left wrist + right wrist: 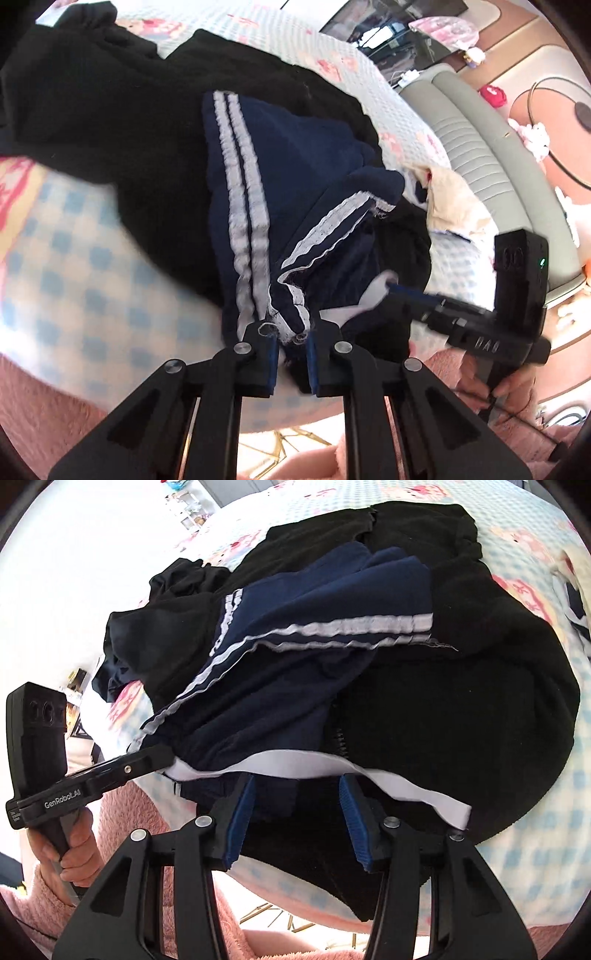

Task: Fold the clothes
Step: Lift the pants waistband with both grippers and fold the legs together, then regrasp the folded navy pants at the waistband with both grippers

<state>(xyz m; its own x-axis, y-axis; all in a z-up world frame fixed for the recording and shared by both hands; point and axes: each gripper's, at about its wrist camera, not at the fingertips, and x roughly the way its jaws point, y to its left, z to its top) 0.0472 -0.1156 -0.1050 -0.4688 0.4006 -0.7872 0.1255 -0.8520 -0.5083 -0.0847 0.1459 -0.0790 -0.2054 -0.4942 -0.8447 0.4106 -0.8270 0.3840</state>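
Left gripper: nearest of all in the left wrist view, its jaws drawn close on a bunched corner of the navy shorts, right where the twin white stripes run down into the blue pads.
Right gripper: jaws spread wide in its own view, blue pads either side of dark cloth; the white waistband passes just past the tips. Whether a pad touches the fabric I cannot tell from here.
Right gripper seen from the left: its tip lies against the white band at the shorts' edge, but the blur hides how the fingers stand.
Left gripper seen from the right: black arm reaching in from the left side to the end of the waistband, held by a hand in a fluffy pink sleeve.
Navy shorts: rumpled, lying on top of the black garment near the bed's front edge.
Black garment: spread wide beneath the shorts, a zip showing just beside them.
Bedsheet: blue-and-white check with pink cartoon prints, under everything.
Cream cloth: crumpled just beside the dark pile, toward the bed's side.
Farther off: a padded grey bed frame, then pink floor mats.
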